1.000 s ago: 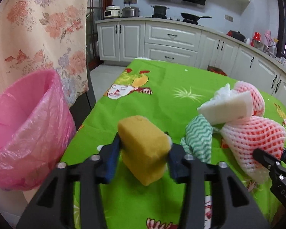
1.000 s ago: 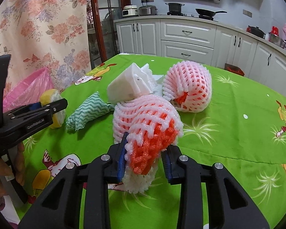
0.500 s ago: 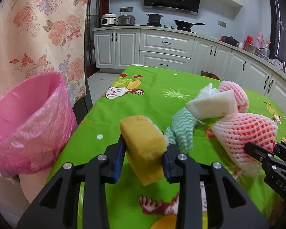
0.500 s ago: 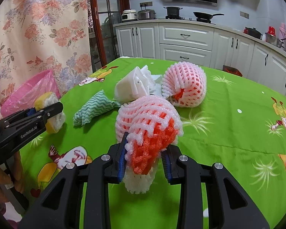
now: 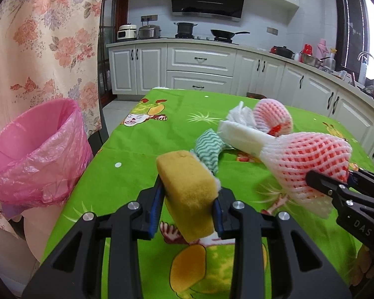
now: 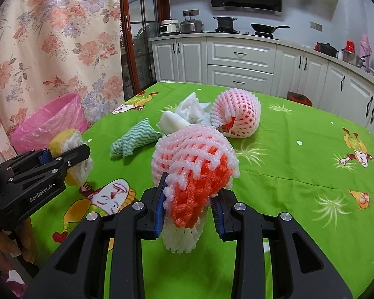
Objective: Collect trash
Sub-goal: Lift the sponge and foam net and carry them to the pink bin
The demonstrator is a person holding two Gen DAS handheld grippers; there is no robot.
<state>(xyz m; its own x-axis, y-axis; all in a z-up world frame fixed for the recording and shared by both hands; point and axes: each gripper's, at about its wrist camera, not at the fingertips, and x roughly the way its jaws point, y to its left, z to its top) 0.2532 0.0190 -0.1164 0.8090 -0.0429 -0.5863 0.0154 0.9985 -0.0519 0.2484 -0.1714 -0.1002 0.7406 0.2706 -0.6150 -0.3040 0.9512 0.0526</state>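
My left gripper (image 5: 187, 208) is shut on a yellow sponge (image 5: 187, 189) and holds it above the green tablecloth (image 5: 142, 149); it also shows in the right wrist view (image 6: 69, 149). My right gripper (image 6: 189, 206) is shut on a pink and red foam fruit net (image 6: 194, 159), lifted off the table, also seen in the left wrist view (image 5: 309, 164). A bin with a pink bag (image 5: 35, 149) stands off the table's left edge, left of the sponge.
On the table lie a green wavy cloth (image 6: 132, 142), crumpled white tissue (image 6: 189, 109), a white foam piece (image 5: 241, 137) and a second pink foam net (image 6: 236, 112). A floral curtain (image 5: 37, 37) hangs at the left. Kitchen cabinets (image 5: 199, 72) stand behind.
Both grippers have risen and drawn back from the pile with their loads. The sponge and the foam net are higher above the table; the bin looks closer to level with the left gripper.
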